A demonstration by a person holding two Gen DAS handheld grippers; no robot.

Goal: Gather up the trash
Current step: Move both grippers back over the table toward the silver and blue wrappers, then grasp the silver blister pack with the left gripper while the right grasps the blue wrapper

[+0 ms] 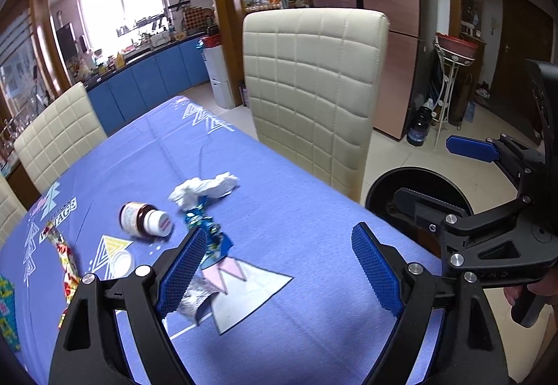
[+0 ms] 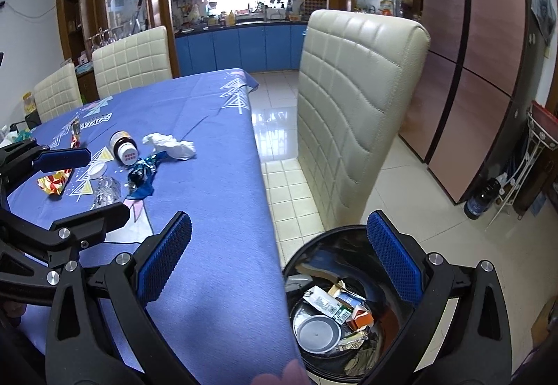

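On the left of the table [image 1: 314, 228] lies a long shiny red and gold wrapper [image 1: 66, 266]. Next to it a brown bottle [image 1: 144, 219] lies on its side, with a small white lid [image 1: 122, 261] near it. Then comes a crinkly blue wrapper [image 1: 205, 231], a bit of silver foil [image 1: 195, 297], and a ball of white tissue [image 1: 205, 189] behind them.

The left tool [image 1: 282, 273] is wide open and holds nothing. It hangs over the table, its left finger just by the blue wrapper.

The right tool [image 2: 279, 259] is wide open too, and empty. It sits over the table's edge and the black bin [image 2: 307, 263], which stands on the floor and already has trash inside.

The next pick looks like the blue wrapper. The left tool should go low, put one finger on each side, then squeeze softly so the wrapper does not slide away.
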